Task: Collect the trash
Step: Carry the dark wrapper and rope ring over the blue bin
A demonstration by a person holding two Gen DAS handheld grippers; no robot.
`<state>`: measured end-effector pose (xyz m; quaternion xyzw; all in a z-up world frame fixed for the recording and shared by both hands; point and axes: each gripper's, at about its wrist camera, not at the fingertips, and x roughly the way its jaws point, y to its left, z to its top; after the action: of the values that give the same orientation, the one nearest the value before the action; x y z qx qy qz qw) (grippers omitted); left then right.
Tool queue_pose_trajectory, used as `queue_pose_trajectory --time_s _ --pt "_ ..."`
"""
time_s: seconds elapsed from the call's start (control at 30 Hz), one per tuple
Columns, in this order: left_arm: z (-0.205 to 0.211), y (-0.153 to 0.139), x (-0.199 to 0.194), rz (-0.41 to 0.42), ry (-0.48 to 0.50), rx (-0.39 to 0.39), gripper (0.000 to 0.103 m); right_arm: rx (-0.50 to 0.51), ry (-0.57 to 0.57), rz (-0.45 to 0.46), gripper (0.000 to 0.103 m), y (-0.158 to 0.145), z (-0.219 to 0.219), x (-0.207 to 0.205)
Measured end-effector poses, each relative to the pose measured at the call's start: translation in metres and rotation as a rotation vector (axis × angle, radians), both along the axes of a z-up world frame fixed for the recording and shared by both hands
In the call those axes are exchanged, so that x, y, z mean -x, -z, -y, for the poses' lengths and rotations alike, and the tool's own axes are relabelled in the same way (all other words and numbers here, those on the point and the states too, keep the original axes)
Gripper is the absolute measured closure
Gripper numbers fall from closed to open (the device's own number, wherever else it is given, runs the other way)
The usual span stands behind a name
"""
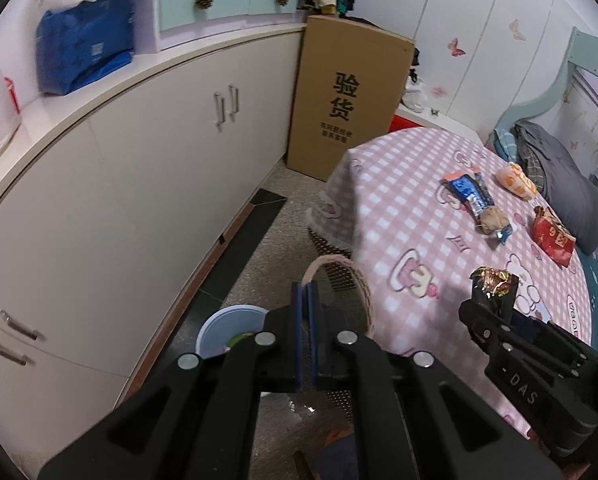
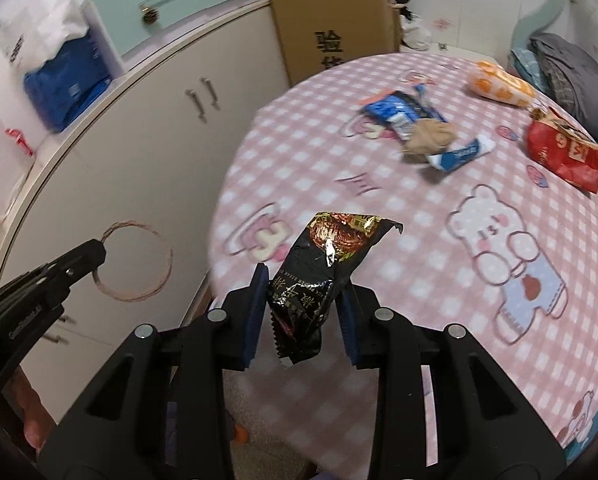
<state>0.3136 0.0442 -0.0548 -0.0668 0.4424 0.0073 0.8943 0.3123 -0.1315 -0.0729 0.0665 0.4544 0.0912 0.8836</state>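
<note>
My left gripper [image 1: 306, 300] had its jaws pinched fully together on a loop of twisted twine [image 1: 357, 280], a thin rough cord curving out over the floor beside the cabinet [image 1: 139, 184]. My right gripper [image 2: 303, 300] held a black foil wrapper [image 2: 323, 264] between its blue pads; the jaws stood partly apart, closed only as far as the crinkled packet let them. The wrapper was glossy, torn jagged at its top, with gold and red print and some small lettering I could not read surely. It hung above the near edge of the desk [image 2: 419, 280], which wore a soft pink-and-white checked cloth with cartoon bears.

Farther back on the cloth lay a blue wrapper [image 2: 399, 110], a crumpled tan ball [image 2: 431, 138], an orange bag [image 2: 499, 86] and a red bag [image 2: 563, 152], all well apart from my jaws. A tall cardboard box [image 1: 347, 96] printed 验货 leaned against the cabinet. A round blue-rimmed bin [image 1: 231, 328] sat on the floor below my left jaws.
</note>
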Motion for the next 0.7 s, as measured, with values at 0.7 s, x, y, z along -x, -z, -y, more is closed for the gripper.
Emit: queue_pose_trajectory --time_s 0.7 --pt "-0.086 0.052 0.008 -0.115 -0.115 0.006 0.100 0.078 -0.187 -0.066 0.070 0.038 -0.119 0.007"
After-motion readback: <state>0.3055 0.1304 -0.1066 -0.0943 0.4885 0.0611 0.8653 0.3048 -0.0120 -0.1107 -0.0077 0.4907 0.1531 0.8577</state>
